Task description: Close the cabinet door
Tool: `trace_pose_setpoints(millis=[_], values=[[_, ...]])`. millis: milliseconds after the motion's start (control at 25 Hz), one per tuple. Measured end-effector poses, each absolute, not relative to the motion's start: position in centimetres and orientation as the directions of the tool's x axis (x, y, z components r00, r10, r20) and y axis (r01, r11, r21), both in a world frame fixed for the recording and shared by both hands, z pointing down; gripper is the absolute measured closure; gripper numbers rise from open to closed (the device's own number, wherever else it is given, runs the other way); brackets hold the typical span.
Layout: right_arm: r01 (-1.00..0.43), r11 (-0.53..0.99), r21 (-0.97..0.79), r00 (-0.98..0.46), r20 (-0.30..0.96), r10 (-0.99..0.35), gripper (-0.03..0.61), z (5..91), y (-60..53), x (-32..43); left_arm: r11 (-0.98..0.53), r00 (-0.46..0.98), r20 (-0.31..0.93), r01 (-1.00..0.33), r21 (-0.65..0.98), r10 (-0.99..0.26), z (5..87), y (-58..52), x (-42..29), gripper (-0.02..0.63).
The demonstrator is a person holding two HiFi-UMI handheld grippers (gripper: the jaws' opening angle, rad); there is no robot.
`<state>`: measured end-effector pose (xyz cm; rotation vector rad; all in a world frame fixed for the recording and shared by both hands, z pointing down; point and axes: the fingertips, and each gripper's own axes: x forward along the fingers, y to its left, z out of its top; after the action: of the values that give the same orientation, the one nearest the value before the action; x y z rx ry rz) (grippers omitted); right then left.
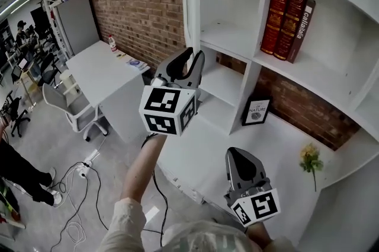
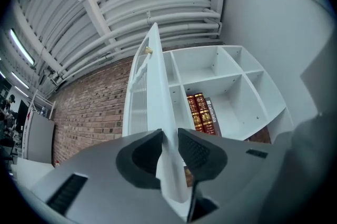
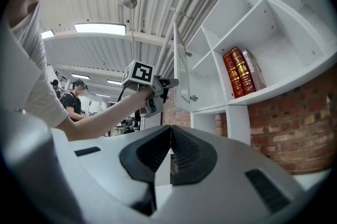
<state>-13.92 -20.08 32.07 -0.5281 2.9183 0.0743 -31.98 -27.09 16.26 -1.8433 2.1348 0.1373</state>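
Observation:
The white cabinet door (image 1: 189, 8) stands partly open on the left side of the shelf unit, edge-on in the head view. My left gripper (image 1: 192, 58) is raised to its free edge. In the left gripper view the door (image 2: 152, 86) runs between the jaws of my left gripper (image 2: 169, 136), and both pads look to lie against its faces. The right gripper view shows the door (image 3: 181, 65) with the left gripper (image 3: 171, 82) at its edge. My right gripper (image 1: 240, 156) hangs lower, in front of the bottom shelf, shut and empty (image 3: 170, 133).
Red books (image 1: 288, 19) stand in an upper compartment. A framed picture (image 1: 257, 109) and a yellow flower (image 1: 309, 157) sit on the low shelf. A white table (image 1: 95, 67), a chair (image 1: 65, 105) and floor cables (image 1: 83, 185) lie to the left by the brick wall.

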Motion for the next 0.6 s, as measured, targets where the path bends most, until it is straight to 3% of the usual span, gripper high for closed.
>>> trace_pose_setpoints(millis=[240, 600], values=[[-0.47, 0.883, 0.013, -0.87, -0.174, -0.461, 0.563, 32.3, -21.7, -10.3, 0.068, -0.024, -0.259, -0.985, -0.16, -0.966, 16.5, -33.6, -27.6, 0.525], [-0.622, 0.783, -0.002, -0.775, -0.14, -0.616, 0.563, 33.3, -24.2, -5.1, 0.036, 0.002, -0.245, -0.988, -0.152, -0.969, 16.5, -38.7, -26.3, 0.525]])
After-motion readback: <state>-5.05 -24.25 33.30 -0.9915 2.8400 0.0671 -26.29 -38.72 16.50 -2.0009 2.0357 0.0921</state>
